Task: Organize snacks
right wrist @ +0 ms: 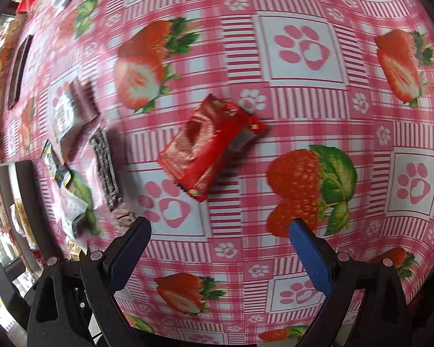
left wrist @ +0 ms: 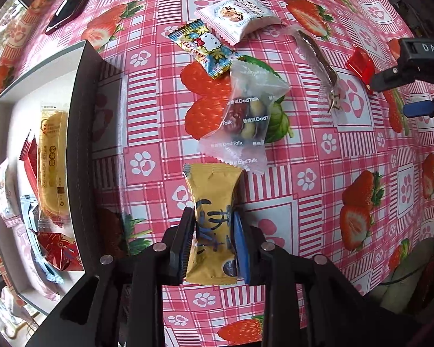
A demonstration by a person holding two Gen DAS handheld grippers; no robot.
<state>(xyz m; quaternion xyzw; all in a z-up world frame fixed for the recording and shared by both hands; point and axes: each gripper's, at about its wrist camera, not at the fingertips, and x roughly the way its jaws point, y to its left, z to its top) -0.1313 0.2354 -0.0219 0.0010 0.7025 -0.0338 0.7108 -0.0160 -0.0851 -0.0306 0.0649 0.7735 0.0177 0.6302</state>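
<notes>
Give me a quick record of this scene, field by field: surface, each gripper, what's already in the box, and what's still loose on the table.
surface: strawberry-print tablecloth
left gripper: shut on yellow snack packet
right gripper: open, above red snack packet
box: holds several packets, one a yellow cake packet
loose on table: Hello Kitty candy, clear DadTalk bag, white cookie packet

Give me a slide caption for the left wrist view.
Left gripper clamps a yellow snack packet beside the box.
</notes>
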